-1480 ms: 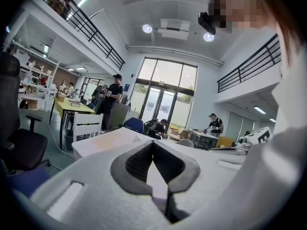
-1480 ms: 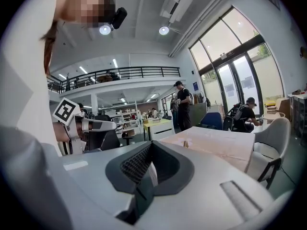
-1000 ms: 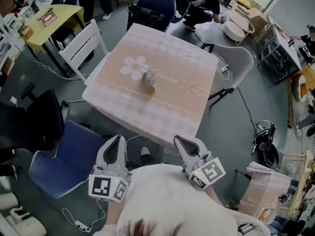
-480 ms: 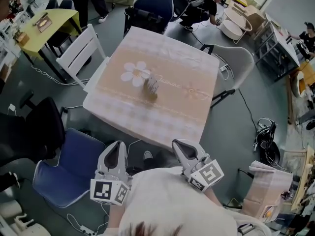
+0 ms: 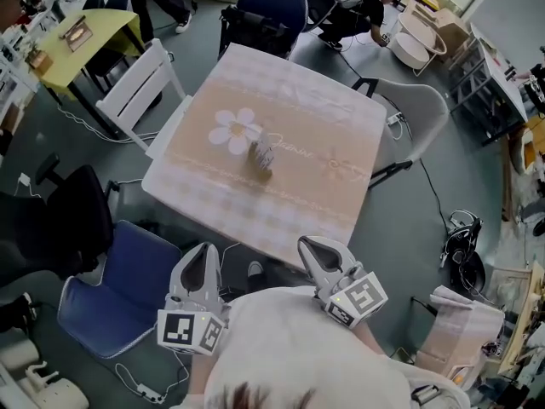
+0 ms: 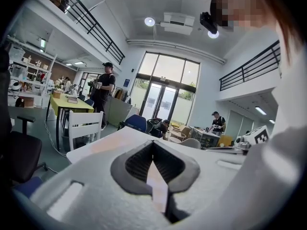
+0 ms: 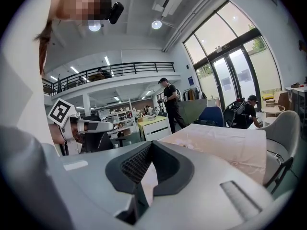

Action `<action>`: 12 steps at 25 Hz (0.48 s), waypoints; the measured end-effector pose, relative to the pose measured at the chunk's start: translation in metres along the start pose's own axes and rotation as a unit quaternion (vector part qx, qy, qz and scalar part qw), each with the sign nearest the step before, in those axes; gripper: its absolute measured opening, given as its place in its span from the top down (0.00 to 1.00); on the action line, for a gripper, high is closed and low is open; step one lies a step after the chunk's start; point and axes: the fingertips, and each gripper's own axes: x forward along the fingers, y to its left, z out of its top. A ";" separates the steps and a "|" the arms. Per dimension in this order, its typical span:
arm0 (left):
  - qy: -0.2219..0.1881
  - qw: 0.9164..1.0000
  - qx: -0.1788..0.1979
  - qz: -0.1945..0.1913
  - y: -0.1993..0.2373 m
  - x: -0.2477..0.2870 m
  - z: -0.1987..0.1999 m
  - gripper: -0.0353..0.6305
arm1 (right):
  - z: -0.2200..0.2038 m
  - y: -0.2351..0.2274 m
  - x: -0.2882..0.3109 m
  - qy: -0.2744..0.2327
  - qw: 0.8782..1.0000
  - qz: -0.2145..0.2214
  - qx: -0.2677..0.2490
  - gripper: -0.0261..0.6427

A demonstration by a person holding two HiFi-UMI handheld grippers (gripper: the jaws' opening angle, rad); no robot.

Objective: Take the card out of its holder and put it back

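Note:
A small card holder with a pale card upright in it point(image 5: 261, 154) stands near the middle of a square table under a beige flower-print cloth point(image 5: 324, 118). My left gripper point(image 5: 198, 252) and right gripper point(image 5: 308, 245) hover side by side short of the table's near edge, well apart from the holder. Both point toward the table. In the left gripper view, the left gripper point(image 6: 153, 143) has its jaws together with nothing between them. The right gripper point(image 7: 152, 143) is likewise shut and empty, with the table point(image 7: 225, 143) ahead of it.
A white slatted chair point(image 5: 140, 83) stands at the table's left, a grey chair point(image 5: 417, 113) at its right and a dark blue chair point(image 5: 272, 7) at the far side. A blue padded chair point(image 5: 119, 288) sits beside my left gripper. Cables lie on the floor; people stand beyond.
Both grippers have eased a little toward the table, still shut and empty. The card holder has not moved on the table.

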 end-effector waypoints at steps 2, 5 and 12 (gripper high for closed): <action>-0.004 1.000 0.001 -0.001 -0.006 0.009 0.007 0.95 | 0.009 -0.010 0.003 -0.003 1.000 0.002 -0.002 0.96; -0.007 1.000 0.001 0.005 -0.010 0.021 0.013 0.95 | 0.017 -0.025 0.006 -0.009 1.000 0.000 -0.002 0.97; -0.003 1.000 0.015 0.012 -0.018 0.040 0.016 0.95 | 0.019 -0.053 -0.003 -0.019 1.000 -0.011 0.014 0.96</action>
